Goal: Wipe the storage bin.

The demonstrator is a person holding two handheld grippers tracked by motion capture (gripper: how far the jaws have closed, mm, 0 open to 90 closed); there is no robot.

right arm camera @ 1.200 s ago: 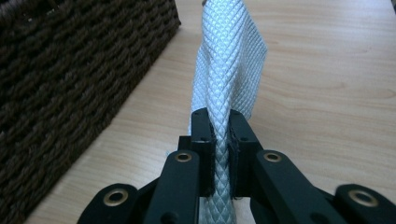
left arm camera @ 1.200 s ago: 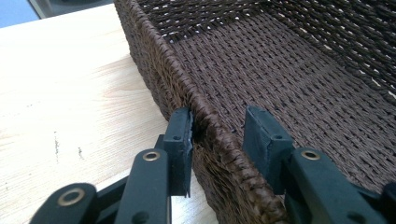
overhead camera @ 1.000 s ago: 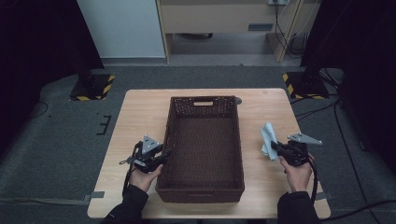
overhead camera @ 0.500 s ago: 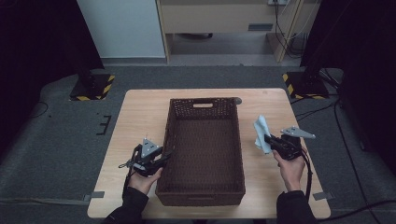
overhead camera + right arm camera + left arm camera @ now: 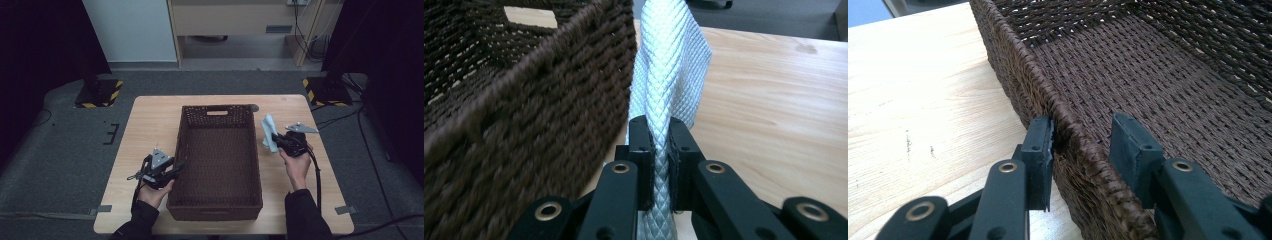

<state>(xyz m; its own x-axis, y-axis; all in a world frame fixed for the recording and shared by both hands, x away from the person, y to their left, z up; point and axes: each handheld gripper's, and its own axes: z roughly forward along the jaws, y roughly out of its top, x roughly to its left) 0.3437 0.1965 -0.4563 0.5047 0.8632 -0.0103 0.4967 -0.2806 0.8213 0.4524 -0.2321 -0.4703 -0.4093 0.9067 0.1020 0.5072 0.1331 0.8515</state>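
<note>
A dark brown woven basket (image 5: 218,150) stands mid-table. My left gripper (image 5: 175,168) straddles the rim of its left wall near the front; in the left gripper view the left gripper (image 5: 1082,132) has its outer pad against the weave of the basket wall (image 5: 1018,65), while the inner pad stands off it, so the jaws are open. My right gripper (image 5: 276,141) is shut on a pale blue quilted cloth (image 5: 269,129), held upright beside the basket's right wall. The right gripper view shows the right gripper (image 5: 659,127) pinching the cloth (image 5: 669,55) close to the basket (image 5: 524,100).
The light wooden table (image 5: 150,120) has bare wood on both sides of the basket. A handle cut-out (image 5: 217,112) sits in the basket's far wall. Beyond the table lie grey floor, black stands with yellow-striped bases (image 5: 100,95) and cables.
My right gripper has carried the cloth away from the person and leftward, closer to the basket's right wall. The left gripper has stayed on the left wall.
</note>
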